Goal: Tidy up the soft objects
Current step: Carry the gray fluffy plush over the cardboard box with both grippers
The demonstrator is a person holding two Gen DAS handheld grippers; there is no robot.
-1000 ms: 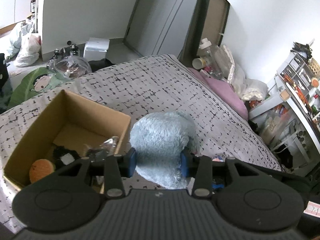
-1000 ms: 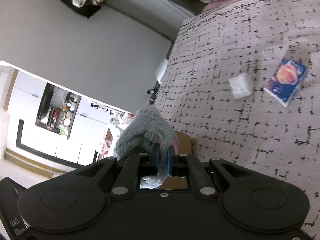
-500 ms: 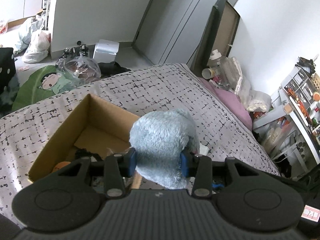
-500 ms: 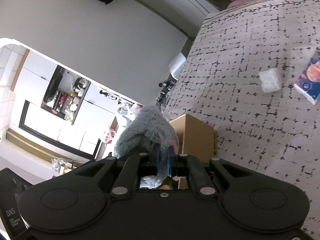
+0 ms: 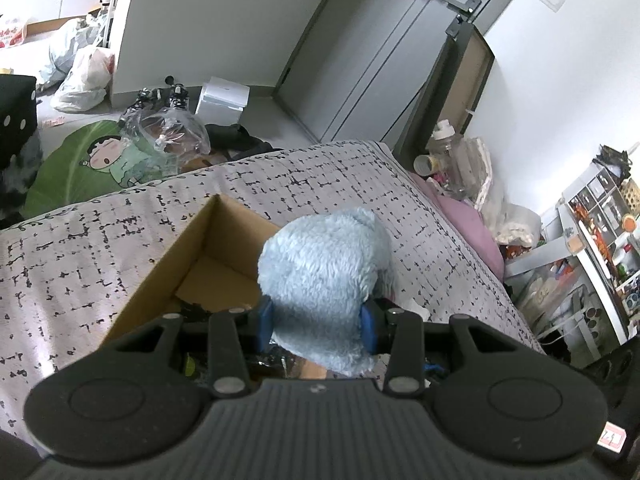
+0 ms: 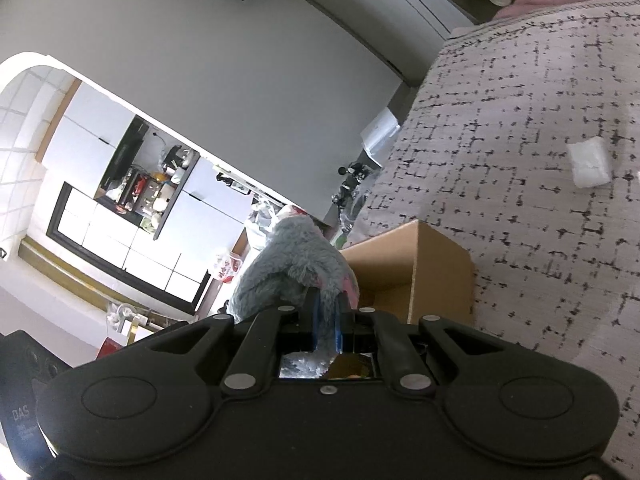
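A fluffy light-blue plush toy point(image 5: 324, 276) is held between both grippers above the right side of an open cardboard box point(image 5: 188, 248) on the bed. My left gripper point(image 5: 316, 324) is shut on the plush's body, its blue pads pressed into the fur. My right gripper point(image 6: 327, 320) is shut on a thin part of the same plush point(image 6: 292, 264), which shows grey with a pink patch there. The box point(image 6: 432, 268) stands just beyond the right gripper. Dark items lie in the box bottom, mostly hidden.
The bed has a grey cover with black dashes point(image 5: 320, 184). A white soft packet point(image 6: 590, 162) lies on the cover in the right wrist view. A pink pillow point(image 5: 468, 224) and clutter lie at the bed's right edge. Bags and a green mat point(image 5: 92, 160) lie on the floor.
Both grippers have carried the plush left toward the box; the box has come closer under it. The blue tissue pack has left the right wrist view.
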